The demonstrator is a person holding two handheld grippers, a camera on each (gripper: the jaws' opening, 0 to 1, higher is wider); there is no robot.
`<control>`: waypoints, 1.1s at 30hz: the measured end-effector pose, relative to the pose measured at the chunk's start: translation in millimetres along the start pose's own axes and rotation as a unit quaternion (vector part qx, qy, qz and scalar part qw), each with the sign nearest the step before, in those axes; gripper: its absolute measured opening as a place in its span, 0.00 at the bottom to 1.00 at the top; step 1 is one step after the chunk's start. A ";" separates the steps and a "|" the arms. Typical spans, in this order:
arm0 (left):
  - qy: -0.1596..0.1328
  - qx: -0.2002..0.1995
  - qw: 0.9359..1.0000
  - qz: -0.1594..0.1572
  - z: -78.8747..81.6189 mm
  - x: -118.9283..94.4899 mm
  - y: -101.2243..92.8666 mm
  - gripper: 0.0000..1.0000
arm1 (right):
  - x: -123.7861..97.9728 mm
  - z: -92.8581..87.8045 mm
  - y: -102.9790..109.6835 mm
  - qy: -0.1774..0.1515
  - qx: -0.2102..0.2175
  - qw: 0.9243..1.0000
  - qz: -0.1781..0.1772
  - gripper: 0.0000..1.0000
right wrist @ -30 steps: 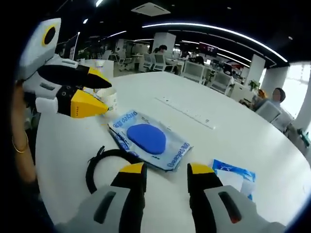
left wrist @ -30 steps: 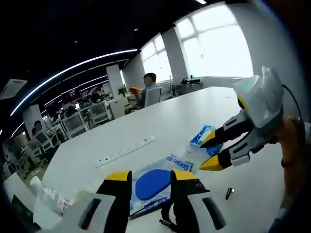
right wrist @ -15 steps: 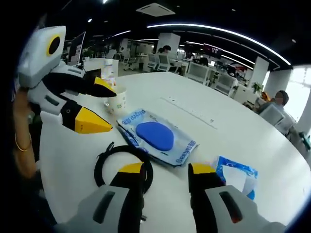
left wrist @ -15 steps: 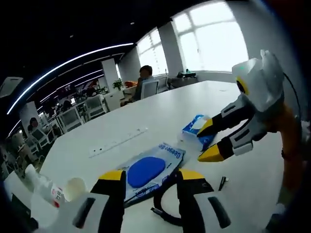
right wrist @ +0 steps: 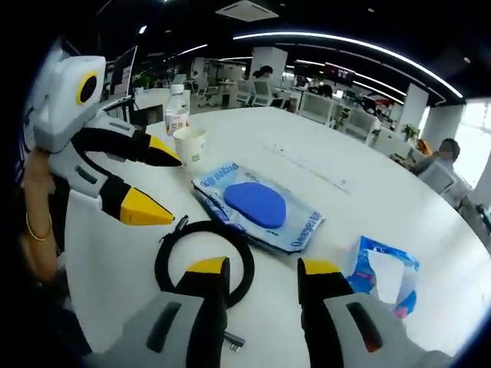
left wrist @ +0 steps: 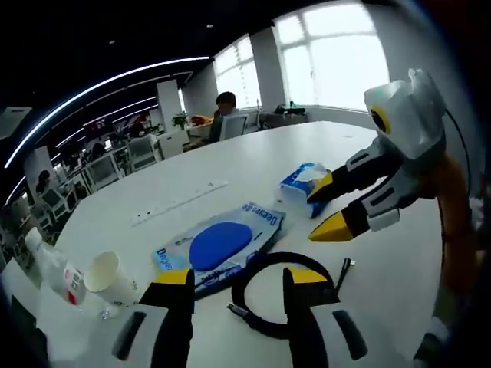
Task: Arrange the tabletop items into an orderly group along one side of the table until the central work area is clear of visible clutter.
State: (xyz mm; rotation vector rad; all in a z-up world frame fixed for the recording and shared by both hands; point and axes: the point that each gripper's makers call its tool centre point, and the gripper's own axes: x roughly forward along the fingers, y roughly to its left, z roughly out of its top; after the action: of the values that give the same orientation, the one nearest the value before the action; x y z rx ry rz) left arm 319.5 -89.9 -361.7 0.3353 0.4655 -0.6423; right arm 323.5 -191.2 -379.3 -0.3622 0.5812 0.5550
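Both grippers are hanging over the white table (right wrist: 399, 199) with jaws spread and nothing between them: the left gripper (left wrist: 238, 287) and the right gripper (right wrist: 261, 270) are each pointing down at the coiled black cable loop (right wrist: 203, 257). Just beyond it is lying the clear plastic pack of wipes with a blue oval lid (right wrist: 261, 207); a blue-and-white tissue packet (right wrist: 383, 272) is sitting apart, and a white paper cup (left wrist: 103, 272) and small clear bottle (left wrist: 57, 268) are standing together near the edge. Nothing looks grouped yet; I judge the next move to be closing on the cable and carrying it toward the cup.
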 end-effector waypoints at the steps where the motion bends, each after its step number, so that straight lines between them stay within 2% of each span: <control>1: 0.002 -0.001 1.000 0.000 -1.9 0.9 0.2 0.46 | 1.3 -1.0 1.7 0.001 -0.003 1.000 0.001 0.34; 9: 0.020 -0.012 1.000 -0.006 -21.1 9.2 -2.8 0.46 | 11.1 -12.5 13.4 0.017 0.000 1.000 0.005 0.34; 10: 0.027 -0.015 0.999 -0.014 -25.5 12.0 -6.3 0.46 | 13.3 -15.6 15.5 0.022 -0.001 1.000 0.005 0.34; 13: 0.052 0.001 0.999 0.011 -37.0 16.5 0.1 0.46 | 19.5 -22.8 20.1 0.033 -0.001 0.999 0.006 0.34; 15: 0.055 0.000 0.998 0.010 -41.7 19.1 -0.9 0.46 | 22.7 -28.6 21.4 0.044 -0.003 0.999 0.003 0.34; 18: 0.055 -0.015 0.998 0.006 -44.7 20.9 -1.7 0.46 | 26.4 -35.4 22.8 0.056 -0.006 0.998 -0.001 0.34; 25: 0.058 -0.032 0.998 0.011 -48.0 27.2 0.1 0.46 | 34.0 -39.3 25.7 0.060 0.007 0.998 0.002 0.34; 29: 0.057 -0.030 0.998 0.014 -49.4 32.5 -1.9 0.46 | 39.2 -44.0 26.2 0.069 0.017 0.998 -0.001 0.33; 33: 0.056 -0.035 0.998 0.011 -51.3 35.4 -4.3 0.39 | 40.5 -49.0 25.3 0.079 0.009 0.997 -0.011 0.31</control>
State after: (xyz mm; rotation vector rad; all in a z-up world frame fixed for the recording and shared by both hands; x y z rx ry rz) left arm 325.8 -88.2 -423.9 0.3113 0.5887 -0.5867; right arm 316.7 -178.4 -446.2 -0.3966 0.7329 0.5021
